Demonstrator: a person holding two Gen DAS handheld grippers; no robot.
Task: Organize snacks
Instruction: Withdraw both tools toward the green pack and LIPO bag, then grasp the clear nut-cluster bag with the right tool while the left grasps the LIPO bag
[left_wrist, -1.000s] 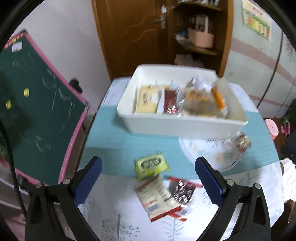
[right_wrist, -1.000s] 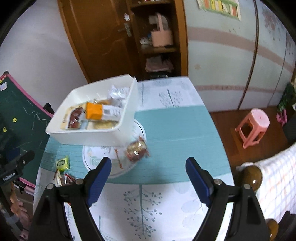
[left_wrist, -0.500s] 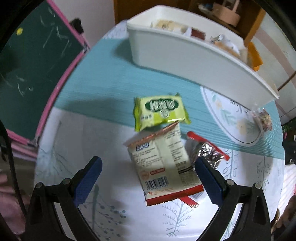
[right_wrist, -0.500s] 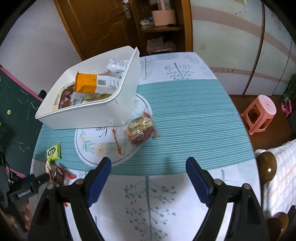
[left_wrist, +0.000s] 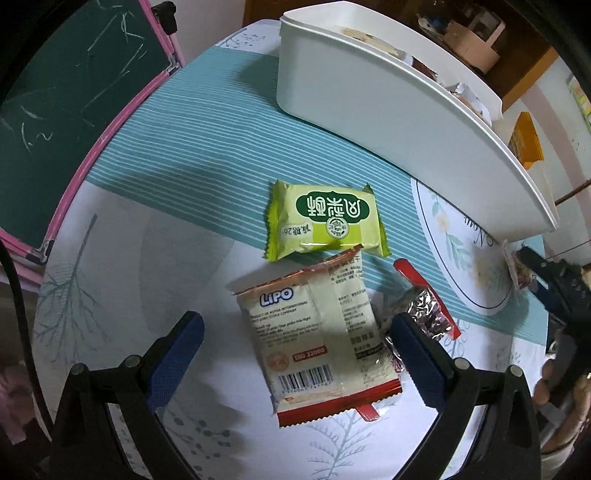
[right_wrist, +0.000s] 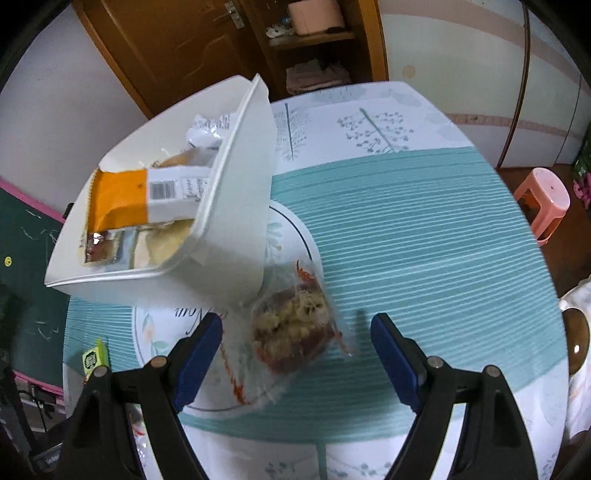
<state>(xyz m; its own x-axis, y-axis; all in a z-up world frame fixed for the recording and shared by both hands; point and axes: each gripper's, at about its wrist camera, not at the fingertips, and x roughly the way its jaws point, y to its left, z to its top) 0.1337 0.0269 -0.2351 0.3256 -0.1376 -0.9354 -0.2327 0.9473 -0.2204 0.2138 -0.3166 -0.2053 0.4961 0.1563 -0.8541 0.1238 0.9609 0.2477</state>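
In the left wrist view my left gripper (left_wrist: 295, 354) stands open over a cream Lipo biscuit packet (left_wrist: 317, 332) with red ends, one blue finger on each side and neither pad touching it. A green snack packet (left_wrist: 325, 221) lies just beyond it, and a silver-and-red wrapper (left_wrist: 424, 310) peeks out at the packet's right. The white bin (left_wrist: 388, 99) with several snacks stands farther back. In the right wrist view my right gripper (right_wrist: 297, 350) is open above a clear bag of crumbly brown snack (right_wrist: 295, 328), which lies beside the white bin (right_wrist: 240, 236).
A round floral mat (right_wrist: 291, 236) lies under the bin on the teal striped cloth. A green chalkboard with a pink frame (left_wrist: 74, 110) leans at the table's left edge. A pink stool (right_wrist: 543, 199) stands on the floor to the right. The other gripper's black body (left_wrist: 561, 295) shows at far right.
Both grippers have come down closer to the table. The left one tilted down onto the Lipo packet and green packet. The right one closed in on the clear bag. Jaws stayed wide.
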